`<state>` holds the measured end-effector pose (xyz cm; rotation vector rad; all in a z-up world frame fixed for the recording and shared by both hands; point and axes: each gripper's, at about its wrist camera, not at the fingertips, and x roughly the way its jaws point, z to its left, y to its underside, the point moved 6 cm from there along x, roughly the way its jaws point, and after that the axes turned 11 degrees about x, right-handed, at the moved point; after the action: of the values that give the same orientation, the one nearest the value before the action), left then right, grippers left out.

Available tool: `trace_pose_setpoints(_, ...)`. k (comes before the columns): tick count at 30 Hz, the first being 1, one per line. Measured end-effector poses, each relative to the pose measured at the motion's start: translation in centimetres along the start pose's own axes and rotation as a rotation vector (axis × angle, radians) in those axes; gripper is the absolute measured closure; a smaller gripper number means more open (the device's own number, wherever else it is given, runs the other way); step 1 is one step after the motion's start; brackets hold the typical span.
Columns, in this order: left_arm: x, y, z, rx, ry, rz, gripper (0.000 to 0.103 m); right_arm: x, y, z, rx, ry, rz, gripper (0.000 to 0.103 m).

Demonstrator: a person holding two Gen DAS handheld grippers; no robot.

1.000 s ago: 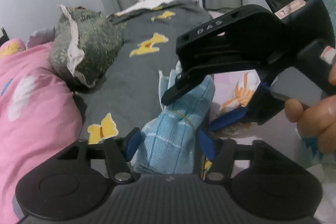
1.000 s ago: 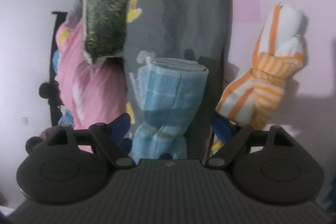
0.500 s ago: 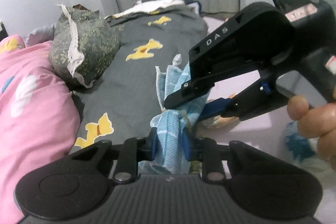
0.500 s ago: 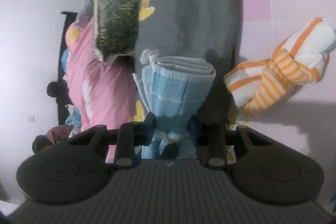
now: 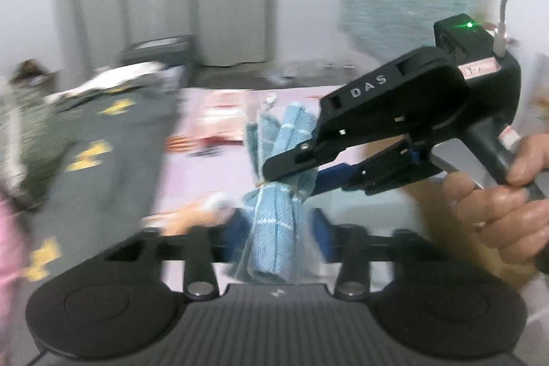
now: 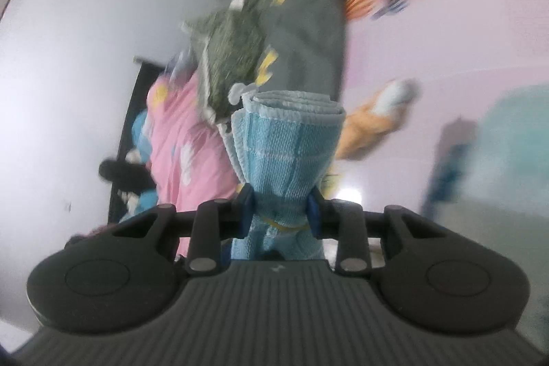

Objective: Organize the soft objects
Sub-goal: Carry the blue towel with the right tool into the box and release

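Both the left hand-held gripper and right hand-held gripper clamp the rolled blue towel (apparently sharing its weight) above the bed.

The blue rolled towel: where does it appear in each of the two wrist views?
Left wrist: blue rolled towel at lower centre, between the left gripper fingers, right gripper clamped on it.
Right wrist: centre, standing up from the right gripper.
Shared landmark: grey blanket.
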<state>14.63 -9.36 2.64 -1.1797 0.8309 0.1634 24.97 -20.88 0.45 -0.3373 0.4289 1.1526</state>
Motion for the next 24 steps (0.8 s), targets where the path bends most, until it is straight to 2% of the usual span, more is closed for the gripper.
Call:
trace_pose_setpoints(2, 0.3, -0.6, -2.2, 0.032, 0.038, -0.023, 0.023, -4.6, -0.2, -2.1, 0.017, 0.026, -0.076, 0.074)
trace_pose_setpoints(7, 1.5, -0.9, -5.4, 0.075, 0.053, -0.011, 0.021, -16.5, -0.5, -7.3, 0.059, 0.134, -0.282, 0.074)
trace_pose_setpoints(10, 2.0, -0.3, -5.9, 0.06, 0.057, 0.002, 0.017, -22.5, -0.7, -10.1, 0.061, 0.252, -0.386, 0.074)
trace_pose_setpoints(13, 2.4, 0.6, -5.1, 0.047, 0.032, 0.017, 0.016, -26.8, -1.0, -12.2, 0.004, 0.441, -0.457, 0.074)
trace_pose_setpoints(16, 2.4, 1.6, -4.1, 0.019, 0.007, 0.045, 0.016, -28.9, -1.7, -14.9, -0.019, 0.613, -0.47, 0.074)
trace_pose_setpoints(21, 2.2, 2.9, -2.2, -0.035, -0.019, 0.07, 0.015, -28.2, -2.8, -19.8, -0.02, 0.844, -0.422, 0.07)
trace_pose_setpoints(23, 2.1, 3.4, -1.7, -0.04, -0.039, 0.081, 0.014, -27.2, -3.2, -20.7, -0.037, 0.936, -0.417, 0.065)
trace_pose_setpoints(24, 1.9, 3.6, -1.5, -0.038, -0.05, 0.083, 0.014, -26.7, -3.3, -20.8, -0.052, 0.966, -0.425, 0.059)
